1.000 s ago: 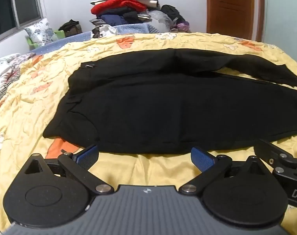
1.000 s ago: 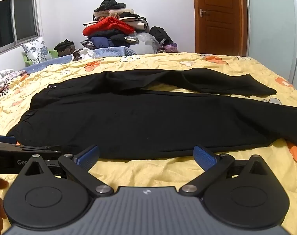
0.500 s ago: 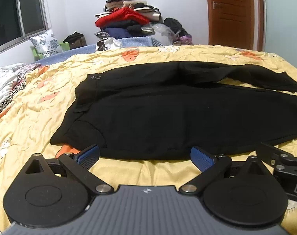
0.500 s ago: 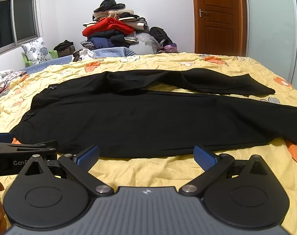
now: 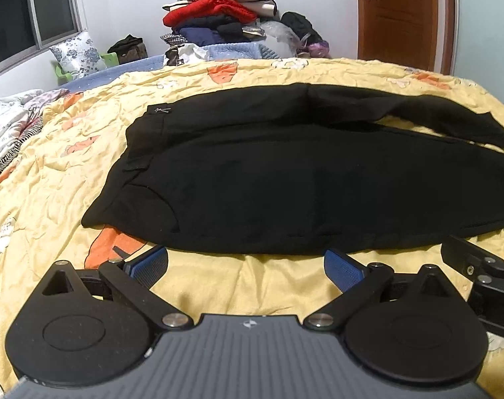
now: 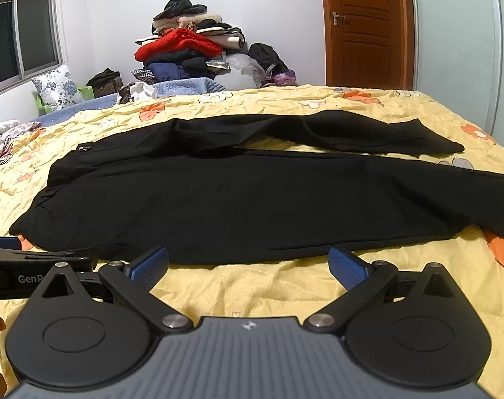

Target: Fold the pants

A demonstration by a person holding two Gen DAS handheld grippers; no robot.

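A: Yellow quilt first. Crinkled cotton, printed with orange and white flowers, covering the whole bed. What lies on it?

B: Black pants, matte and soft-looking, spread flat across the middle. Waist to the left, both legs running right. The far leg bends away from the near one, leaving a thin wedge of quilt between them.

A: Beyond the bed?

B: Clothes heap against the white wall, a red knit in the stack. Brown panelled wooden door to its right. Floral pillow under the window.

A: Tools?

B: Left gripper: jaws spread wide, nothing between them, hovering just short of the near hem by the waist end. Ribbed blue pads on black linkage arms, round black discs behind.

A: And the other?

B: Right gripper: same build, also gaping and empty, just short of the near leg's edge. Each tool's black finger shows at the side of the other's view.
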